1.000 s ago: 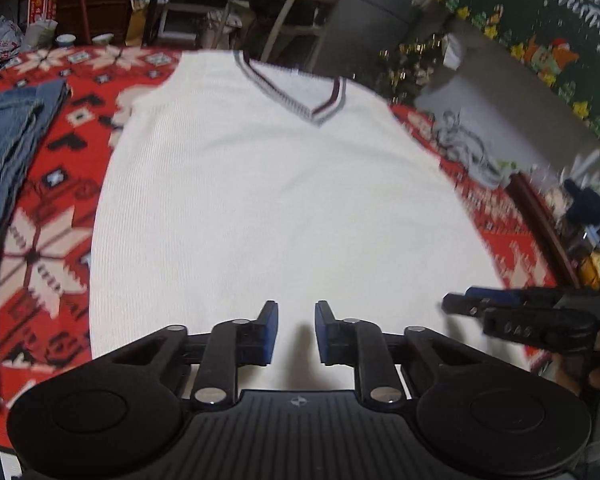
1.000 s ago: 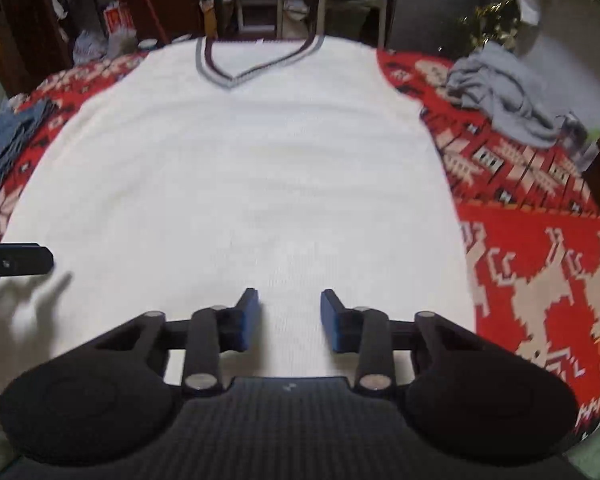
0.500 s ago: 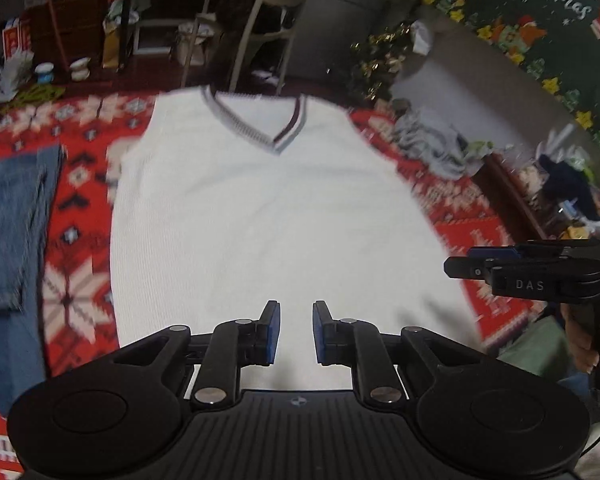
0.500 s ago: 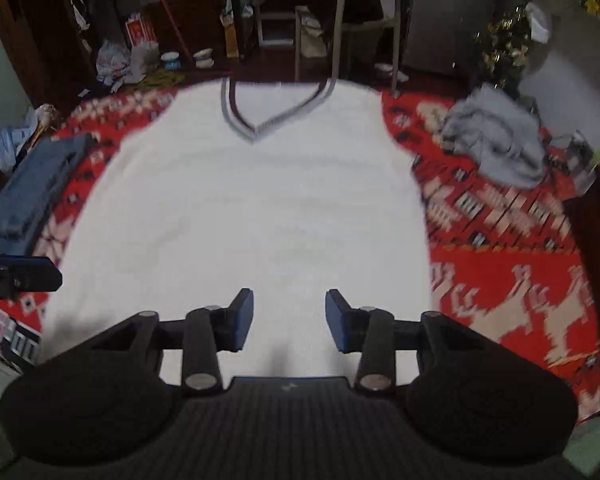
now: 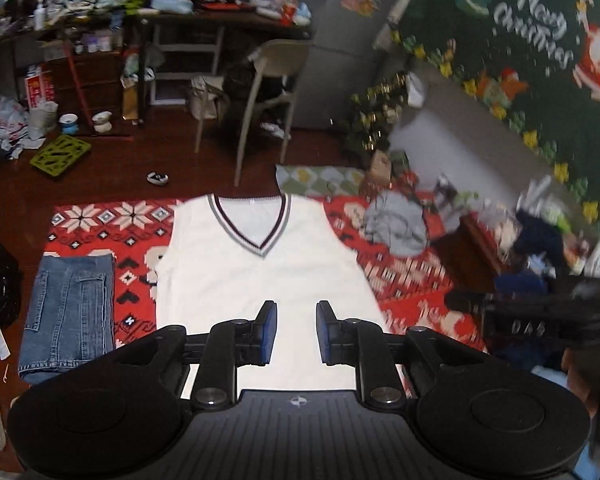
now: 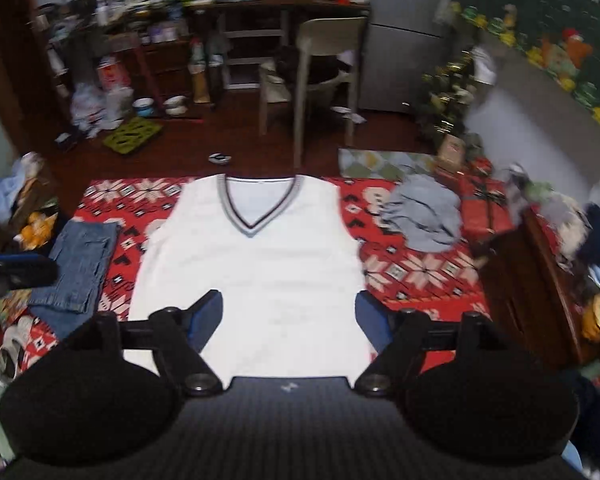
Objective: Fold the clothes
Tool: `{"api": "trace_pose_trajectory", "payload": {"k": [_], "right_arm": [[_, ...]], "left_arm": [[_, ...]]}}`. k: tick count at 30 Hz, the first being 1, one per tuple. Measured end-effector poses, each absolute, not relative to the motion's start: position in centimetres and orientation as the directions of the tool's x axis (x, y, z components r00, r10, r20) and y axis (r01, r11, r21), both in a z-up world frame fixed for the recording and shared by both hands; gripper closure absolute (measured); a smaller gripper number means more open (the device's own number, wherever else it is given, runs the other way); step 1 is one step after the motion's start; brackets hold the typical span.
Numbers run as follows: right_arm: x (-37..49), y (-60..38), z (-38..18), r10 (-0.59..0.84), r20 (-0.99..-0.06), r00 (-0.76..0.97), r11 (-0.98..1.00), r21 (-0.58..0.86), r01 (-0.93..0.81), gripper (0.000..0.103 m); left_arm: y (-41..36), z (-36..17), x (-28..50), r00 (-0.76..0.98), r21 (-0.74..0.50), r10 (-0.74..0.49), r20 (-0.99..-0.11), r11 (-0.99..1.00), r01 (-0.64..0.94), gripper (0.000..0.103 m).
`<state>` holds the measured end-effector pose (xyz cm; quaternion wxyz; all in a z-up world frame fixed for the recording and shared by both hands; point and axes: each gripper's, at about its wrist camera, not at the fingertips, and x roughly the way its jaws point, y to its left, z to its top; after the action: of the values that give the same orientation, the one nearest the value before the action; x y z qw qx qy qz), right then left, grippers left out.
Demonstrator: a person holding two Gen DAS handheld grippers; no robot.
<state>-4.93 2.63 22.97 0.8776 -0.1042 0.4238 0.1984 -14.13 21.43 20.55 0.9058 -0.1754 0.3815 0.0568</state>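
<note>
Vest (image 5: 260,280) lies flat on the red cloth (image 5: 108,232) below and ahead of both claws, long axis running straight away from them, V-neck at the far end. Left gripper (image 5: 294,332) nearly closed, empty; right gripper (image 6: 288,320) opening wide, empty. Only the left view shows a "Merry Christmas" hanging (image 5: 540,20).

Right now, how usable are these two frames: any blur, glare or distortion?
Left wrist: white vest blown out, knit texture lost; right edge smeared, fisheye bends the room. Right wrist: softer overall, motion blur on clutter and jeans, vest equally overexposed.
</note>
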Motion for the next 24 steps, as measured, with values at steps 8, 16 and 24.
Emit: {"api": "trace_pose_trajectory", "payload": {"k": [8, 16, 24], "right_arm": [[-5.7, 1.6, 23.1, 0.308, -0.751, 0.585, 0.898, 0.026, -0.439, 0.015], [-3.8, 2.2, 15.2, 0.39, -0.714, 0.582, 0.796, -0.056, -0.603, 0.009], [-5.2, 0.2, 2.9, 0.483, -0.688, 0.542, 0.643, -0.142, -0.753, 0.001]], "left_arm": [[20.1, 18.1, -14.0, 0.715, -0.266, -0.006, -0.699, 0.93, -0.252, 0.083], [19.5, 9.7, -12.4, 0.726, -0.243, -0.015, -0.687, 0.947, -0.21, 0.06], [18.4, 0.2, -13.6, 0.724, -0.157, -0.018, -0.689, 0.98, -0.125, 0.056]]}}
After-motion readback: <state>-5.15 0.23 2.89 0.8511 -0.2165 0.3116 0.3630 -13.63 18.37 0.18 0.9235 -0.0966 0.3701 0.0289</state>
